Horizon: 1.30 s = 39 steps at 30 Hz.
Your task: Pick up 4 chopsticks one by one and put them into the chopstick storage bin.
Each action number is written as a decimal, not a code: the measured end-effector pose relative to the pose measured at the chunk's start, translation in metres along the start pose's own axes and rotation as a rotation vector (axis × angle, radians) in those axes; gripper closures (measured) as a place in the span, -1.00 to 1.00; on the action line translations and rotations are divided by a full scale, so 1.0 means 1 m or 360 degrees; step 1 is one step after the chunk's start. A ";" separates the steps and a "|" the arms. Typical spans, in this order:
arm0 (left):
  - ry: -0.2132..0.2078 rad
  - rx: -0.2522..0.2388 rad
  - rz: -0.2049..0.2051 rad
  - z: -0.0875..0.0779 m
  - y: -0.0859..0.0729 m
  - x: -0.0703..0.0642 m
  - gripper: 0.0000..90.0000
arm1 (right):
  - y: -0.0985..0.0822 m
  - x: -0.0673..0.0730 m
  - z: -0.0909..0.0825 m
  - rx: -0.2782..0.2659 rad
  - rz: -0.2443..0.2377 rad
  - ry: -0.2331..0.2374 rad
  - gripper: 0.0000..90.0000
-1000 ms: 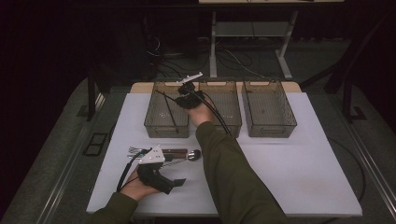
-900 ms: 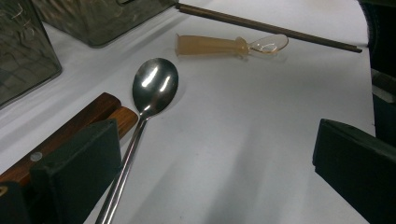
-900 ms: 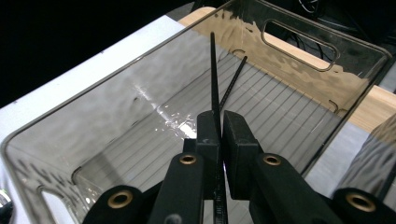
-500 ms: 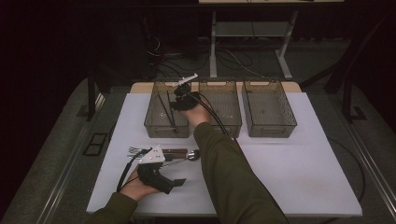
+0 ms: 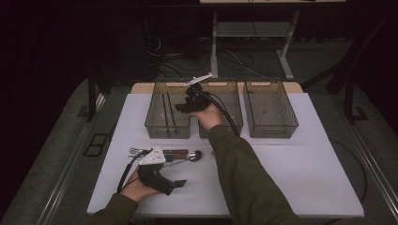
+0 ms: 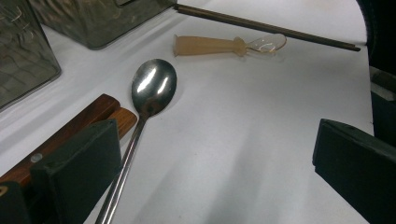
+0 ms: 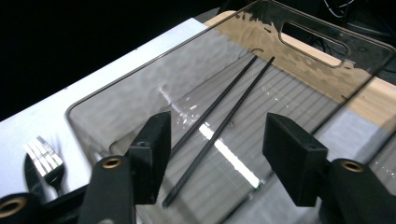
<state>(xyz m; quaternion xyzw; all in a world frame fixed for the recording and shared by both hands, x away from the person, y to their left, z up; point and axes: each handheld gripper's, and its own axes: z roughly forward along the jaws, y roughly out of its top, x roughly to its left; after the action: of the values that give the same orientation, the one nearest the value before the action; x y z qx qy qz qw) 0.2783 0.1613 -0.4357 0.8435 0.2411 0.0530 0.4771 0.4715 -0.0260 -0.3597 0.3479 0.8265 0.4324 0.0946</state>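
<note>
Two black chopsticks point(image 7: 219, 116) lie side by side on the floor of the left clear bin point(image 5: 155, 123). My right gripper point(image 5: 182, 107) hovers over that bin, open; its jaws have just been opening and nothing is between them point(image 7: 217, 158). My left gripper point(image 5: 176, 173) rests open on the white table near the front left, also seen from its own camera point(image 6: 219, 168). Just ahead of it lie a steel spoon point(image 6: 154, 86), a wooden handle point(image 6: 70, 130), a small beige spoon point(image 6: 210, 45) and one dark chopstick point(image 6: 266, 25).
A middle bin point(image 5: 233, 123) and a right bin point(image 5: 286, 123) stand in a row with the left one at the back of the white table point(image 5: 300, 178). A fork point(image 7: 44, 158) lies on the table beside the left bin. The right forearm crosses the table's centre.
The right gripper's jaws have gone from nearly shut to open over the left bin, and the hand has shifted slightly. The left hand has stayed put.
</note>
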 end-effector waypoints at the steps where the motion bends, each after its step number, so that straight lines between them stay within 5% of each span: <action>1: 0.0001 0.0003 -0.0002 0.000 0.000 0.000 -1.00 | -0.001 0.000 -0.004 0.0000 -0.0003 0.0007 -0.12; 12: 0.0014 0.0015 0.0008 0.001 0.000 -0.001 -1.00 | -0.033 -0.006 -0.055 -0.0027 -0.0055 0.0019 -0.20; 22: 0.0024 0.0012 -0.0023 0.002 -0.001 -0.001 -1.00 | -0.067 -0.012 -0.099 -0.0041 -0.0025 0.0035 -0.14; 39: 0.0026 0.0017 -0.0020 0.001 -0.001 0.000 -1.00 | -0.139 -0.010 -0.145 0.0078 -0.0052 0.0080 0.42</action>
<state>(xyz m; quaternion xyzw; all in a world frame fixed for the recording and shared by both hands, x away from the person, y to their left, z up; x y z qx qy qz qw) 0.2780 0.1609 -0.4376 0.8441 0.2505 0.0555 0.4708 0.3447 -0.1800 -0.3815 0.3256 0.8445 0.4191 0.0724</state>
